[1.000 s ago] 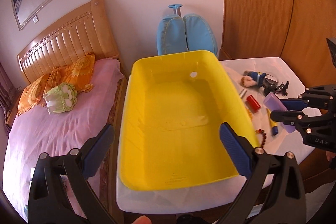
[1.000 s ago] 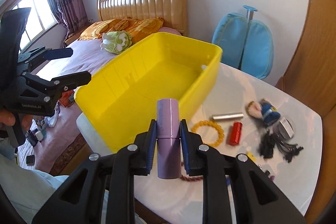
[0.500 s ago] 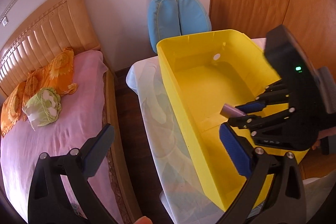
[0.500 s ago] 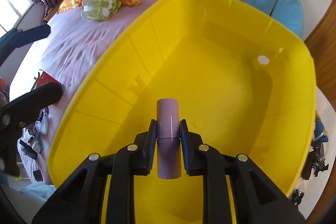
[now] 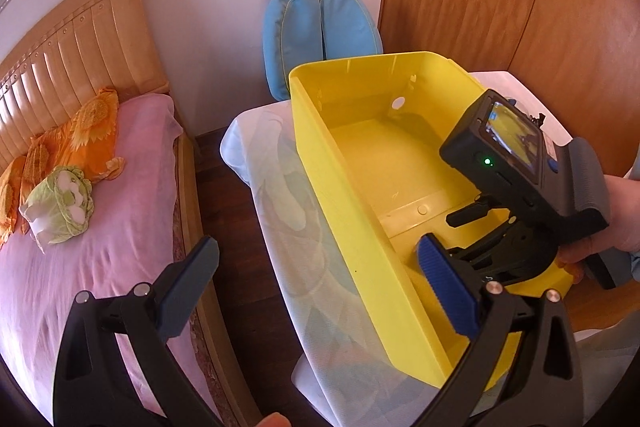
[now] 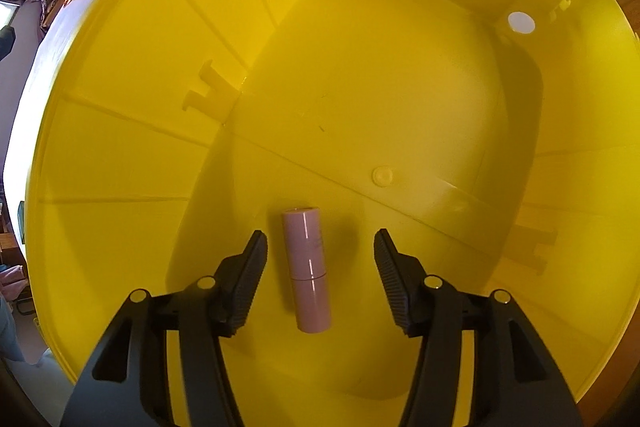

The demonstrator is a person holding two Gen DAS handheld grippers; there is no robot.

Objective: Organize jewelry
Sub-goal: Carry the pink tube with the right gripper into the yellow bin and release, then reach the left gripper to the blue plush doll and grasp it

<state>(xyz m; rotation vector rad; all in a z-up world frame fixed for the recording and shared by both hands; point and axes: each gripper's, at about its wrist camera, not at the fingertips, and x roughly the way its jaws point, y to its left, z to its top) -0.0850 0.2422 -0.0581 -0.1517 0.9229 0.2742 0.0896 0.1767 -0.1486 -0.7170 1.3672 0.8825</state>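
Release is the change: half a second ago my right tool (image 6: 320, 263) was clamped on the lilac tube (image 6: 306, 271); now its jaws stand spread, and the tube lies between the fingertips, touching neither. My left tool (image 5: 316, 287) was open then and is open now, gripping nothing, hanging over the yellow bin's (image 5: 340, 195) near wall with one finger out over the bed (image 5: 80, 267).

The yellow bin sits on the white-covered surface (image 5: 280, 187). The lilac tube is all I can see in it, lying on the floor just ahead of my right tool, pointing away from me.

The tube is a smooth, pale lilac cylinder with a thin seam around it past the middle and a streak of glare along its length.
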